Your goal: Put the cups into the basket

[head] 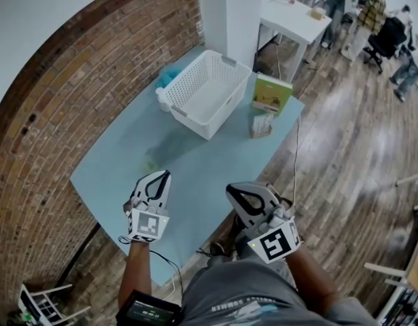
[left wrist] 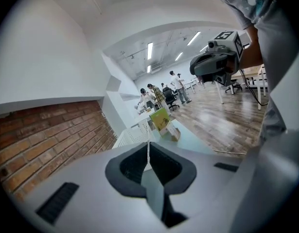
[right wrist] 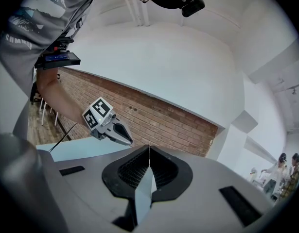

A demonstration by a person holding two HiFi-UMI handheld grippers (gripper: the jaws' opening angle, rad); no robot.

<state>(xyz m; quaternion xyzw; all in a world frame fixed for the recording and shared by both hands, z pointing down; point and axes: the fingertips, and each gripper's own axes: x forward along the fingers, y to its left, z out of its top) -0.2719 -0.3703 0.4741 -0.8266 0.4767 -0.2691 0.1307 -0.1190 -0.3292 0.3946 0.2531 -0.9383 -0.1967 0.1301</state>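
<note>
A white slotted basket (head: pixel 207 90) stands on the far part of the pale blue table (head: pixel 120 161). Something teal (head: pixel 169 77), perhaps cups, shows behind the basket's left corner, mostly hidden. My left gripper (head: pixel 164 176) hovers over the table's near edge, shut with nothing in it. My right gripper (head: pixel 231 189) hangs beside it at the near right edge, also shut and empty. In the left gripper view the closed jaws (left wrist: pixel 149 151) point toward the basket (left wrist: pixel 131 137), with the right gripper (left wrist: pixel 213 66) above. The right gripper view shows its closed jaws (right wrist: pixel 149 153) and the left gripper (right wrist: pixel 112 126).
A green box (head: pixel 272 93) stands upright right of the basket, with a small carton (head: pixel 262 125) in front of it. A brick wall (head: pixel 73 80) runs along the table's left side. A white table (head: pixel 295 20) and several people are far back on the wooden floor.
</note>
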